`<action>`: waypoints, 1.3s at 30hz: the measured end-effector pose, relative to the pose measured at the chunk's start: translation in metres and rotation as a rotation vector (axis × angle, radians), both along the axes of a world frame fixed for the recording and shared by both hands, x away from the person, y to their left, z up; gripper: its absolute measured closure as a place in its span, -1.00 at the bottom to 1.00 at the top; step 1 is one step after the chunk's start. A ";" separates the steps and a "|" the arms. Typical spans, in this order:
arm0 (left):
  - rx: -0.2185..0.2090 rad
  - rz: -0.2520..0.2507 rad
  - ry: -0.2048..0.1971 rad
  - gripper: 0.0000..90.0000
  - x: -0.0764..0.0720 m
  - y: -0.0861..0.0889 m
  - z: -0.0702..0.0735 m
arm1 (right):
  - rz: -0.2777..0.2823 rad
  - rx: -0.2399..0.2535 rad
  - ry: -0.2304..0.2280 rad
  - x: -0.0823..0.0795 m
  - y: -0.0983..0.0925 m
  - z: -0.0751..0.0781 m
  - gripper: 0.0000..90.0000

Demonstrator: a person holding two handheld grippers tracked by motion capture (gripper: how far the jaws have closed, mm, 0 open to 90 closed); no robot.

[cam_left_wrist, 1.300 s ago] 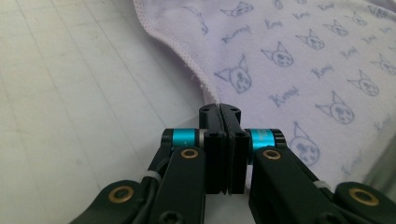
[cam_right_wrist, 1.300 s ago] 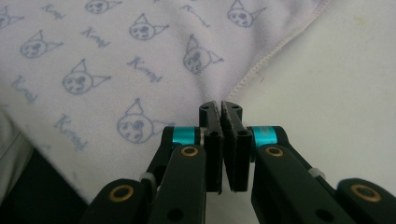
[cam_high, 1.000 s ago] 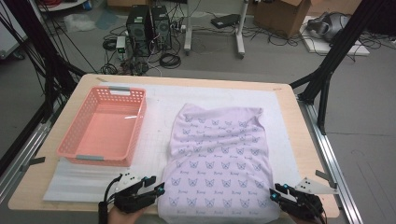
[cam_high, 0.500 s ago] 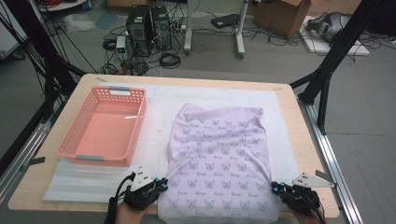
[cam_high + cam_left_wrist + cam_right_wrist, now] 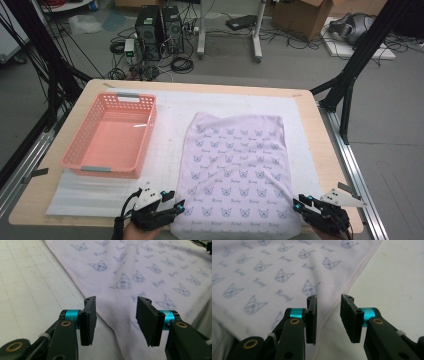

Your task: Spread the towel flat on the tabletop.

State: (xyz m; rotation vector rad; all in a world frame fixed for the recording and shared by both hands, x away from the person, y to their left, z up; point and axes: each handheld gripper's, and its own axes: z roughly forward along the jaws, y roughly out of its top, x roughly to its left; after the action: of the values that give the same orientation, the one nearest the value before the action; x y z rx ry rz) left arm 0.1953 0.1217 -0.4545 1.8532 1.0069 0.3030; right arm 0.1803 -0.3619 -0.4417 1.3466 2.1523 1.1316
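Even soft light, faint shadows, blurred backgrounds

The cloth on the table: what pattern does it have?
Pale lilac cloth with small cat-face prints; clearest in left gripper view.

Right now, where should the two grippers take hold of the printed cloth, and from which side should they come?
Probably at the two near corners of the printed cloth. It lies flat, so only its hemmed edges offer a lip. The left gripper and right gripper, both open, already straddle the side hems. Come in low from the near side, one jaw sliding under the hem.
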 end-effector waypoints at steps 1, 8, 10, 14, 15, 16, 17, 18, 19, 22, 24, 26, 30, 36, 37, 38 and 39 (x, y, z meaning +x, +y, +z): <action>-0.001 0.002 0.005 0.14 0.003 0.000 -0.001 | -0.007 -0.006 0.008 0.004 0.003 -0.002 0.47; -0.028 0.004 0.005 0.15 0.006 -0.001 0.001 | 0.030 -0.090 0.075 0.001 0.001 -0.001 0.94; -0.032 0.007 0.000 0.15 0.006 -0.001 0.001 | 0.020 -0.112 0.078 -0.006 -0.007 0.001 0.93; -0.037 0.018 0.022 0.15 0.012 0.000 0.000 | -0.001 -0.055 0.060 -0.010 -0.014 -0.002 0.50; -0.035 0.019 0.031 0.15 0.015 0.000 0.000 | -0.008 -0.035 0.050 -0.009 -0.014 -0.001 0.44; -0.037 0.018 0.040 0.15 0.017 -0.001 0.000 | -0.013 -0.017 0.038 -0.009 -0.014 0.000 0.39; -0.039 0.012 0.054 0.15 0.020 -0.003 0.000 | -0.021 -0.005 0.030 -0.008 -0.014 0.001 0.38; -0.036 0.005 0.071 0.16 0.022 -0.006 -0.001 | -0.026 0.002 0.017 -0.007 -0.013 0.002 0.37; -0.026 -0.015 0.085 0.18 0.024 -0.010 -0.003 | -0.033 0.006 0.008 -0.007 -0.013 0.003 0.36; 0.062 -0.009 0.013 0.63 0.018 -0.017 -0.004 | -0.030 -0.003 0.007 -0.005 -0.011 0.002 0.36; 0.075 -0.004 0.022 0.92 0.017 -0.015 -0.003 | -0.029 -0.005 0.012 -0.004 -0.011 0.001 0.36; 0.096 0.005 0.018 0.94 0.013 -0.014 -0.001 | -0.037 0.000 0.018 -0.003 -0.011 0.000 0.36; 0.087 0.027 0.045 0.94 0.000 -0.001 0.001 | -0.044 0.007 0.011 0.000 -0.011 0.000 0.36; 0.079 0.005 0.044 0.92 -0.022 0.013 0.001 | -0.039 0.005 0.010 0.008 -0.003 0.000 0.35; 0.071 0.009 0.041 0.89 -0.023 0.013 0.001 | -0.039 0.001 0.007 0.010 -0.002 -0.001 0.33; 0.062 0.018 0.037 0.72 -0.022 0.014 0.001 | -0.040 0.003 0.009 0.013 -0.001 -0.001 0.32; 0.055 0.027 0.032 0.49 -0.020 0.015 0.000 | -0.041 -0.001 0.014 0.015 0.001 -0.002 0.32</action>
State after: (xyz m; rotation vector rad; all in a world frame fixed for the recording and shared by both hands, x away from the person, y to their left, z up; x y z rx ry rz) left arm 0.1749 0.1364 -0.4541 1.9006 1.0557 0.3209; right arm 0.1957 -0.3608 -0.4440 1.3956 2.1243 1.1089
